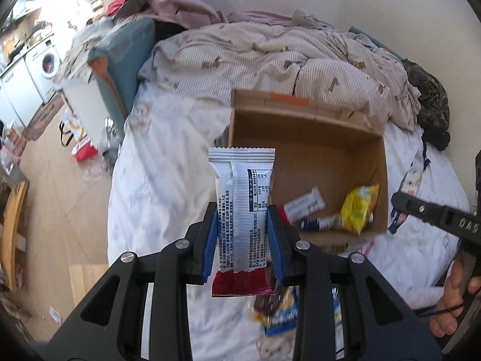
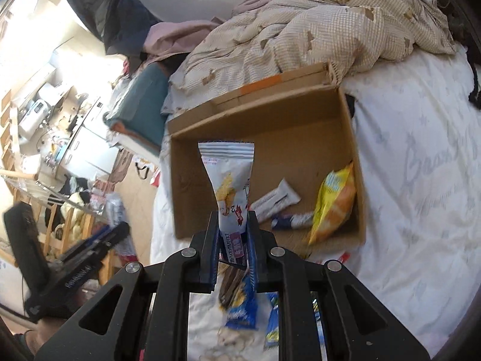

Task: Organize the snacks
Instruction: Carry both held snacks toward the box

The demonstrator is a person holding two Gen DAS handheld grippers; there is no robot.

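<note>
Left tool [image 1: 242, 207] clamped on a white snack packet [image 1: 242, 180]; right tool [image 2: 233, 213] pinching another wrapper [image 2: 230, 180]; both light, crinkly, slippery; grip mid-body, above the box [image 1: 372, 210].

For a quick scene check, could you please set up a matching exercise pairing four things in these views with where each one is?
Things:
1. white-and-red snack pack
2. white snack pouch
3. yellow snack bag
4. blue-wrapped snack

Places:
A. inside the cardboard box
B. clamped in the right gripper
C. on the bed sheet, outside the box
D. clamped in the left gripper

Pairs: 1-D, 2-B, 3-A, 4-C
</note>
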